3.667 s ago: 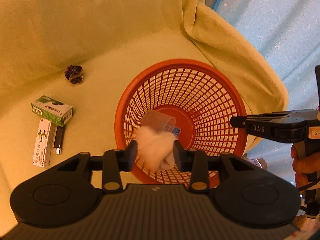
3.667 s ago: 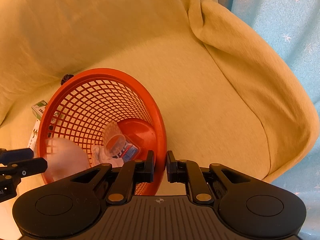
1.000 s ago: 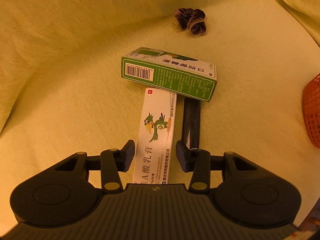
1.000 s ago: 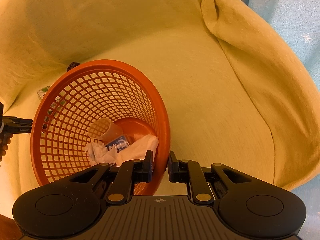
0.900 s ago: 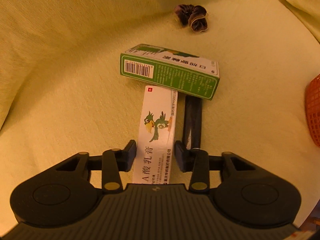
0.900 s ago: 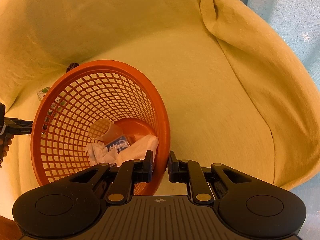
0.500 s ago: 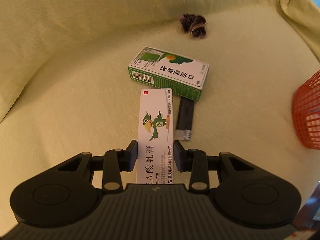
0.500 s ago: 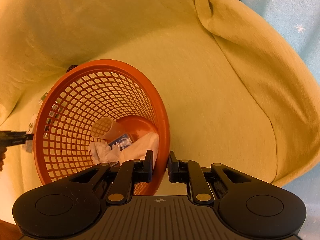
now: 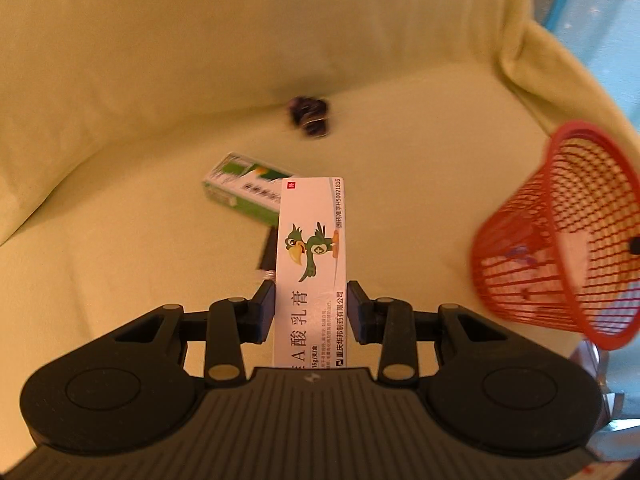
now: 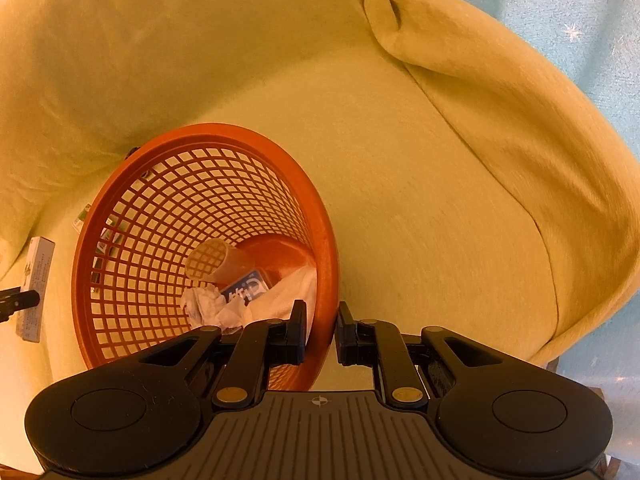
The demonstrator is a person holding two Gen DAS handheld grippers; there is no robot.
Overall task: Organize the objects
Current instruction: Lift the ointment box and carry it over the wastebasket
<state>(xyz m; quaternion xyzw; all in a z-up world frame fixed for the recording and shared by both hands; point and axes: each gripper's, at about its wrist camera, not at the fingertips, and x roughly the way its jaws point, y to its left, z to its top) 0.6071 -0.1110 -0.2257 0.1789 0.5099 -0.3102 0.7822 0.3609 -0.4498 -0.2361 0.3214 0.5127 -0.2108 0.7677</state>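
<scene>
My left gripper (image 9: 311, 305) is shut on a long white ointment box (image 9: 312, 256) with a green parrot on it, held up off the yellow cushion (image 9: 400, 208). Behind it lie a green box (image 9: 240, 196) and a black strip (image 9: 267, 250). The same white box (image 10: 34, 280) shows at the left edge of the right wrist view. My right gripper (image 10: 321, 332) is shut on the rim of the tilted orange mesh basket (image 10: 328, 264). Inside the basket lie a clear cup (image 10: 216, 266), a blue pack (image 10: 246, 290) and crumpled white tissue (image 10: 208, 306).
A dark hair scrunchie (image 9: 310, 116) lies far back on the cushion near the sofa backrest (image 9: 200, 40). The orange basket (image 9: 560, 240) stands at the right in the left wrist view. A pale blue starred fabric (image 10: 560, 12) hangs beyond the sofa arm (image 10: 520, 92).
My left gripper dropped its tissue in the basket, moved to the boxes, shut on the white ointment box and lifted it, turning toward the basket. The right gripper kept hold of the basket rim.
</scene>
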